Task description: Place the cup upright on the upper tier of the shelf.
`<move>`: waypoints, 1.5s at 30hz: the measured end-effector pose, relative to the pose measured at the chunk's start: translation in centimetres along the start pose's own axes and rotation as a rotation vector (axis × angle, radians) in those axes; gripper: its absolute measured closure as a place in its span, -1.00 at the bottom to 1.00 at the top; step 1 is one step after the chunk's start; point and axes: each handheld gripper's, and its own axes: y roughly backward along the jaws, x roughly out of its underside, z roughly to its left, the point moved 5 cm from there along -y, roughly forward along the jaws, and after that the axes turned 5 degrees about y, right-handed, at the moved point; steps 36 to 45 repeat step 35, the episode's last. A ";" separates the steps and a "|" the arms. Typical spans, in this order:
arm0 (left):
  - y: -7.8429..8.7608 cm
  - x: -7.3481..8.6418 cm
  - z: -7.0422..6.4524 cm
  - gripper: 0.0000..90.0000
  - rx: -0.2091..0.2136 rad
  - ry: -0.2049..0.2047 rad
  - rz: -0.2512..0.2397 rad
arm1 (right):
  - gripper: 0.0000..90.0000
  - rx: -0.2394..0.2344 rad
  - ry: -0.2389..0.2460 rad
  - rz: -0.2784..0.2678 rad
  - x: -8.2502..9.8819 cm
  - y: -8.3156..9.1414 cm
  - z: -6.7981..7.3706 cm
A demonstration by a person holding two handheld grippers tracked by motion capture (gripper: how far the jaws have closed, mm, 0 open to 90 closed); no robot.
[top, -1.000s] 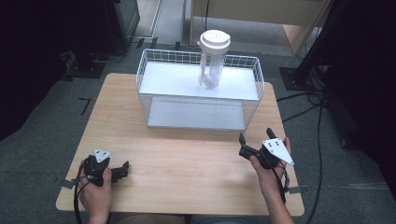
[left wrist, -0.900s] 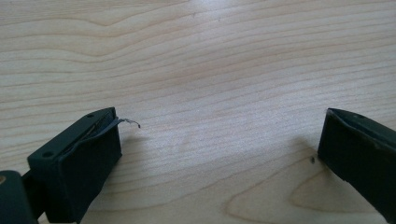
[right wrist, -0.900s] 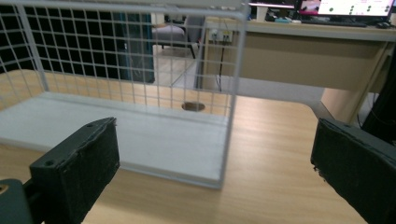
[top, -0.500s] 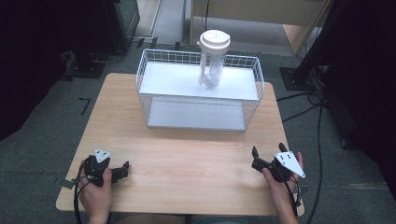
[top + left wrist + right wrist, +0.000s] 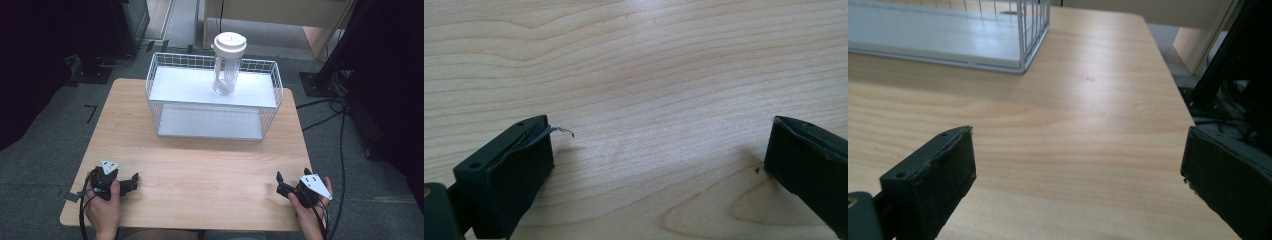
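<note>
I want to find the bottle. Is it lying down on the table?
No, the bottle stands upright on the top shelf of the wire rack, not on the table.

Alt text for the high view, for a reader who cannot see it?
A clear bottle with a white lid stands on the upper shelf of a white wire rack on a wooden table. Left gripper and right gripper rest near the table's front corners.

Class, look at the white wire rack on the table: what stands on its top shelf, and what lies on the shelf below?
A clear bottle with a white lid stands on the rack's top shelf. The lower shelf's visible front looks bare; its back is covered.
</note>
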 end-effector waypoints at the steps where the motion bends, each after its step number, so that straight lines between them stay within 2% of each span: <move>1: 0.0 0.0 0.0 -1.00 0.000 0.000 0.000 | -0.97 -0.005 0.002 0.003 0.1 0.1 -0.1; 5: 0.0 0.0 0.0 -1.00 0.000 0.000 0.000 | -0.97 -0.016 -0.006 0.052 0.6 0.5 -0.5; 9: 0.0 0.0 0.0 -1.00 0.000 0.000 0.000 | -0.97 -0.027 -0.037 0.169 1.4 0.6 -1.0; 12: 0.0 0.0 0.0 -1.00 0.000 0.000 0.000 | -0.97 -0.028 -0.017 0.214 1.8 0.7 -0.9; 15: 0.0 0.0 0.0 -1.00 0.000 0.000 0.000 | -0.97 -0.008 0.007 0.309 2.4 0.6 -0.7; 18: 0.0 0.0 0.0 -1.00 0.000 0.000 0.000 | -0.97 0.000 0.037 0.326 2.5 0.6 -0.6; 20: 0.0 0.0 0.0 -1.00 0.000 0.000 0.000 | -0.97 0.002 0.037 0.333 2.6 0.6 -0.6; 23: 0.0 0.0 0.0 -1.00 0.000 0.000 0.000 | -0.97 -0.019 0.016 0.341 2.7 0.7 -0.7; 24: 0.0 0.0 0.0 -1.00 0.000 -0.001 0.000 | -0.97 -0.052 -0.001 0.351 2.8 0.7 -0.7; 25: 0.0 0.0 0.0 -1.00 0.000 -0.001 0.000 | -0.97 -0.065 -0.012 0.358 2.9 0.7 -0.8; 45: 0.0 0.0 0.0 -1.00 0.000 -0.001 0.000 | -0.97 -0.075 -0.010 0.357 2.8 0.7 -0.7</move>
